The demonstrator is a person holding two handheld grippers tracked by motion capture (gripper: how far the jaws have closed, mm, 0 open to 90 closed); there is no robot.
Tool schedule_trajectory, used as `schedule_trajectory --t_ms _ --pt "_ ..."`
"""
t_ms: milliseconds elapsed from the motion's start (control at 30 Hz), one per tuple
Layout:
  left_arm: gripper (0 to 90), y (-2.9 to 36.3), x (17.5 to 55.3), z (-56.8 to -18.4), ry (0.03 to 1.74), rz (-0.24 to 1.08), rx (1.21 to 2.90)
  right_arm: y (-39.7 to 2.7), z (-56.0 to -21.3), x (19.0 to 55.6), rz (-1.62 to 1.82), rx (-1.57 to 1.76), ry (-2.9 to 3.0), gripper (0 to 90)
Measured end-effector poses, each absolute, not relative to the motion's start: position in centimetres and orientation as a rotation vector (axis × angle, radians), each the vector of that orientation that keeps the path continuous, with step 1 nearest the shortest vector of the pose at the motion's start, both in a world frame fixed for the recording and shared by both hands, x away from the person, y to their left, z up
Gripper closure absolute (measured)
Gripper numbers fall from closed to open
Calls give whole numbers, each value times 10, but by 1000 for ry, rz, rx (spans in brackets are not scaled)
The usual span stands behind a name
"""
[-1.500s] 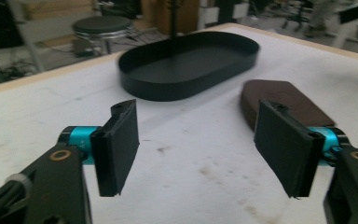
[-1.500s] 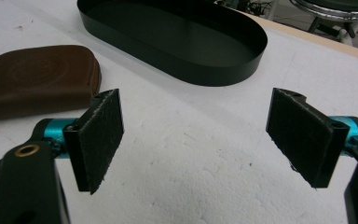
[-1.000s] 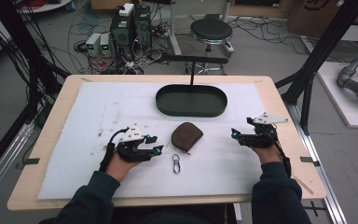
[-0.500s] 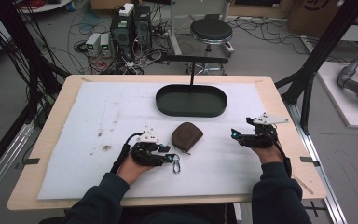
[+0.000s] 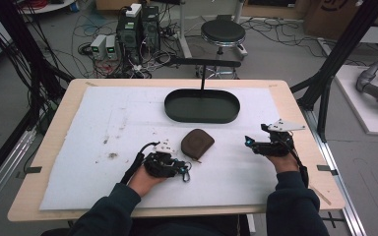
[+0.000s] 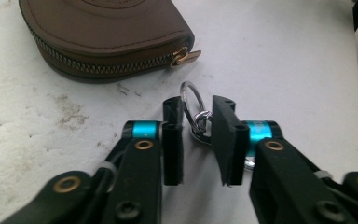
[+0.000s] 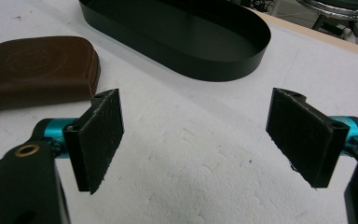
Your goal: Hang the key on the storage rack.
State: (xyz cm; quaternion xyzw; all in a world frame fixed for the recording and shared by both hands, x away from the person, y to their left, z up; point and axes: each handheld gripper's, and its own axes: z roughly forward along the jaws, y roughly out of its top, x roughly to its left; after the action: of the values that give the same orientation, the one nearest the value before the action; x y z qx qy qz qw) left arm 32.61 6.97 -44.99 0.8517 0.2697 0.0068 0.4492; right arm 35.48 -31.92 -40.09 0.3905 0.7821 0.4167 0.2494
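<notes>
Left gripper [image 6: 196,140]: down low on the white mat, jaws narrowed around the key ring [image 6: 195,105] but with a sliver of gap either side, so closing in and not yet clamped, by the look of it.
Key ring: lying flat on the mat, just in front of the brown pouch [image 6: 103,35], near its brass zip pull [image 6: 185,56] but apart from it; a smaller link and a clip trail back between the jaws.
Right gripper [image 7: 205,140]: jaws spread wide, nothing between them, held above bare mat to the person's right.
Brown pouch: zipped shut, mid-table, between the two grippers and nearer the left one.
Black tray [image 5: 202,105]: empty oval, well beyond the pouch toward the far edge.
Risk: thin wire flat on a soft mat. The pads could ride over the ring or pinch only the small link, and it would swing or slip free on the lift; a sideways nudge could also push it against the zip pull.
Open room: plenty of clear mat to the left gripper's outer side and between pouch and tray; the table's near edge sits close behind both hands.
</notes>
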Motion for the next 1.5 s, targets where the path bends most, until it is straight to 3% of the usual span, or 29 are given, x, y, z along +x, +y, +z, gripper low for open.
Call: schedule_trajectory --t_ms 300,767,1100,1500 --pt "865 70 325 -448 637 11 2098 -320 -401 355 1133 1068 2131 192" --pt "880 89 330 -431 635 57 1970 -321 -400 354 1140 1078 2127 193" --pt "880 121 368 -364 614 247 1845 -324 -402 357 1158 1088 2125 193" --pt "880 122 424 -303 576 381 1822 -327 -400 358 1189 1103 2108 193"
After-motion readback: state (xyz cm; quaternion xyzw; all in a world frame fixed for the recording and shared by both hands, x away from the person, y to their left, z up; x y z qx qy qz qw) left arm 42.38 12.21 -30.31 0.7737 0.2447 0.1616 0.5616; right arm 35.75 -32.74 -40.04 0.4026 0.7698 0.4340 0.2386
